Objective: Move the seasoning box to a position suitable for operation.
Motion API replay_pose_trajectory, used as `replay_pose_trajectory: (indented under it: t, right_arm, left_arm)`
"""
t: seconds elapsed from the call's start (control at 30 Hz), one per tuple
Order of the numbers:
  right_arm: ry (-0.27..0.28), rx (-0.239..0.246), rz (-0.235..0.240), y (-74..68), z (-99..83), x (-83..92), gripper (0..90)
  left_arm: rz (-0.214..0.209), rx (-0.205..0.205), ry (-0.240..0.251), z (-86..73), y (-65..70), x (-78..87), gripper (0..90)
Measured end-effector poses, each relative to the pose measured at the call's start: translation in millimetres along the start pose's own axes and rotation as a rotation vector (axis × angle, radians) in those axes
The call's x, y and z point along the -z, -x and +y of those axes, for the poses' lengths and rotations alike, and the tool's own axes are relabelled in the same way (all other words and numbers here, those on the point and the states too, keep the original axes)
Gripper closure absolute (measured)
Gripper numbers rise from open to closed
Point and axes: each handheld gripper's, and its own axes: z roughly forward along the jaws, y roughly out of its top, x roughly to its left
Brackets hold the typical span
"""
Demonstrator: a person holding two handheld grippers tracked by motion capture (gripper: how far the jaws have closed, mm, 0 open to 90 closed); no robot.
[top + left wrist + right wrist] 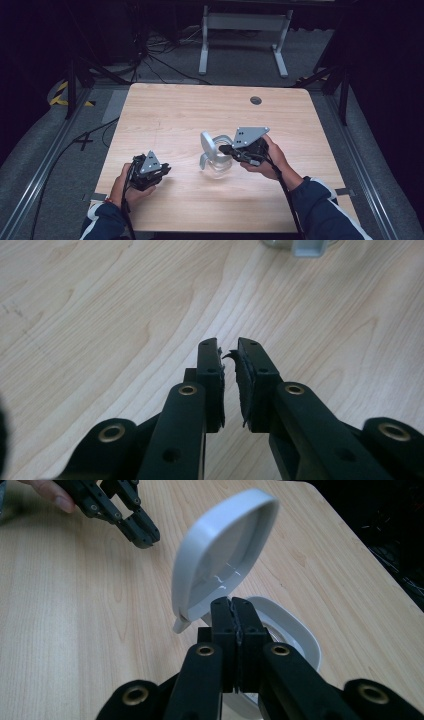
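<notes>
White lid (pixel 225 550), pale wood-grain table (pixel 175 110)

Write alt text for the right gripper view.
The right gripper, black jaws shut together, points at a clear plastic container with a white rim whose white-framed hinged lid stands open on the light wooden table. The left gripper hovers at upper left, held by a hand.

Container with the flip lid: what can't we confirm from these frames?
- Contents: the container is small in the high view, and in the right gripper view the raised lid and the right gripper cover its opening.
- Grip: the right gripper's jaws look closed, but whether they pinch the rim is hidden behind them.
- Left gripper view: the top edge cuts the container off to a sliver.
- Left gripper: jaws slightly apart, holding nothing.
</notes>
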Motion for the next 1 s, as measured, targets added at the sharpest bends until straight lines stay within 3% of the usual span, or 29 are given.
replay_pose_trajectory:
  t: [0.23,0.47,0.53,0.73,0.83,0.9,1.0]
  right_arm:
    - [-0.004,0.017,0.020,-6.1,5.1,-4.1,89.6]
    - [-0.003,0.002,0.006,-0.1,3.8,-1.8,89.4]
    - [-0.013,0.006,0.001,1.4,3.5,-0.3,88.7]
    - [-0.043,0.024,-0.017,6.6,-0.4,1.2,80.6]
    - [-0.043,0.018,-0.027,8.3,-2.1,3.4,78.8]
    - [-0.043,0.011,-0.046,10.7,-4.3,8.1,74.4]
    - [-0.044,-0.006,-0.066,12.3,-7.6,14.8,69.6]
  left_arm:
    - [-0.004,0.039,-0.011,-10.9,-5.0,0.7,78.8]
    - [-0.019,0.049,-0.017,-15.6,-6.7,-1.7,76.1]
    - [-0.031,0.070,-0.014,-17.8,-6.8,-2.3,74.1]
    - [-0.094,0.078,-0.033,-25.7,-6.7,-8.7,63.5]
    - [-0.094,0.084,-0.032,-26.6,-7.5,-8.6,59.2]
    - [-0.097,0.107,-0.004,-29.3,-7.1,-10.2,58.0]
    - [-0.104,0.098,0.003,-30.9,-6.9,-9.9,51.3]
